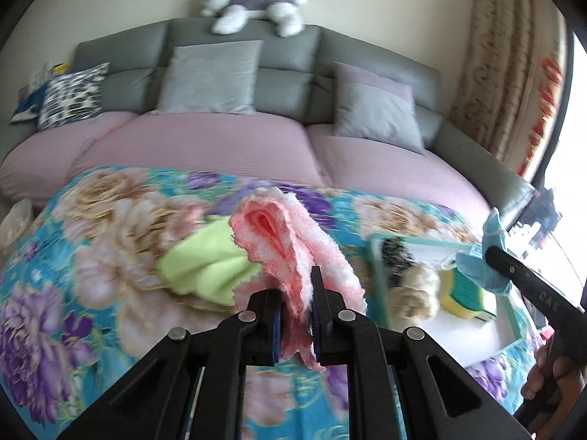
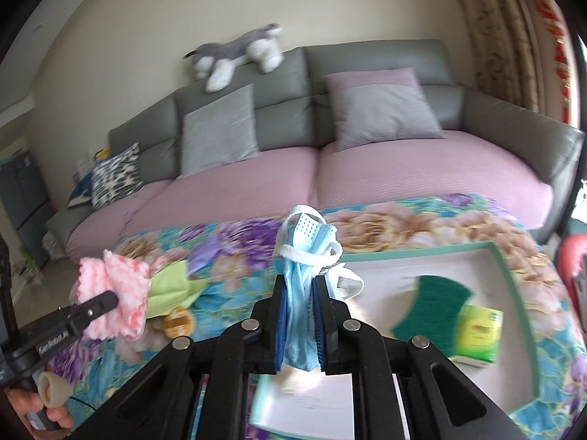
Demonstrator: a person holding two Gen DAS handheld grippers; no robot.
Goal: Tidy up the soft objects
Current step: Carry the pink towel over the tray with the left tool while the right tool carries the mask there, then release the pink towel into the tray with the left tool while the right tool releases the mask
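My left gripper (image 1: 296, 315) is shut on a fluffy pink and white cloth (image 1: 293, 242) and holds it above the flowered blanket (image 1: 91, 256); the cloth also shows in the right wrist view (image 2: 117, 293). My right gripper (image 2: 299, 322) is shut on a light blue face mask (image 2: 306, 256) with white ear loops, held above the near left corner of a white tray with a teal rim (image 2: 510, 275). The mask also shows in the left wrist view (image 1: 488, 256). A lime green cloth (image 1: 205, 260) lies on the blanket beyond the pink cloth.
The tray (image 1: 510, 337) holds a green and yellow sponge (image 2: 433, 304), a green tissue pack (image 2: 477, 333), a tan plush toy (image 1: 414, 293) and a dark fuzzy object (image 1: 396, 260). Behind is a grey sofa (image 1: 286, 73) with cushions and a plush husky (image 1: 253, 7).
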